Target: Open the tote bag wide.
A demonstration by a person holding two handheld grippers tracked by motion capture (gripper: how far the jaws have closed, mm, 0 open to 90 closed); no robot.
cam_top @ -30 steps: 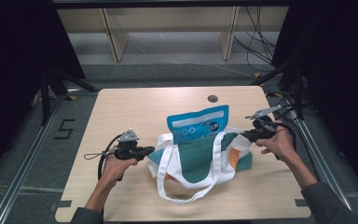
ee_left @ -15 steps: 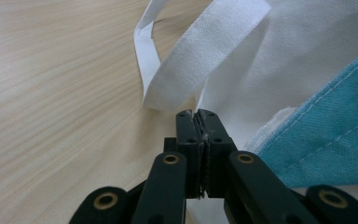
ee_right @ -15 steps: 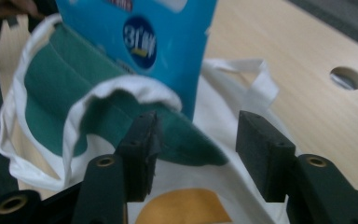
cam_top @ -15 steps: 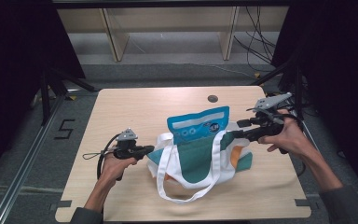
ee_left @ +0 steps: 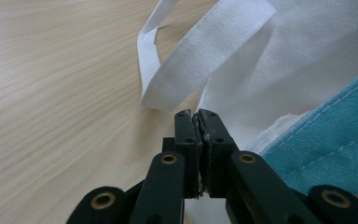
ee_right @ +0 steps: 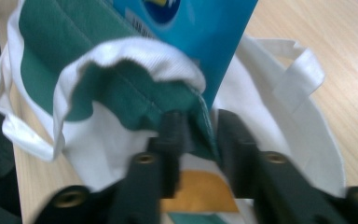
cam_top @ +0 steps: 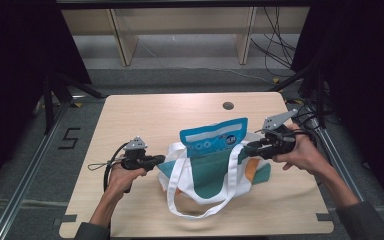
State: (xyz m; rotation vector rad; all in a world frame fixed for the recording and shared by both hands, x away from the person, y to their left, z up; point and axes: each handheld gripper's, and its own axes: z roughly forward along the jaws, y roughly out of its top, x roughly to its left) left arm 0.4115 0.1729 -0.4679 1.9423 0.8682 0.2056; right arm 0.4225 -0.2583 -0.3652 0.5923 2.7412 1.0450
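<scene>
Your right gripper (cam_top: 252, 148) has its jaws pinched on the tote bag (cam_top: 210, 170)'s rim. In the right gripper view (ee_right: 198, 126) you can see the green-lined edge caught between the two black jaws, lifted up off the table (cam_top: 145, 115) so the mouth gapes a bit. Your right hand (cam_top: 300, 152) comes at the bag from its right side, forearm angled in from the near right corner, gripper roughly level and pointing across at the bag.

Your left gripper (cam_top: 156, 160) sits just at the bag's left edge. In the left gripper view (ee_left: 198, 122) the jaws are pressed together, tips right up against the white fabric; can't tell if any cloth is actually caught in there. Your left hand (cam_top: 122, 175) is low, wrist near the tabletop, pointing right at the bag.

The bag lies about mid-table, a bit toward you. A blue pouch (cam_top: 214, 137) stands up out of its mouth, just left of your right gripper. The white handles (cam_top: 190, 202) loop out toward the near edge.

Room: lots of bare wood beyond the bag and to its left. A small dark hole (cam_top: 228, 105) sits past the bag. To the bag's right, your hand is close to the table's edge.
</scene>
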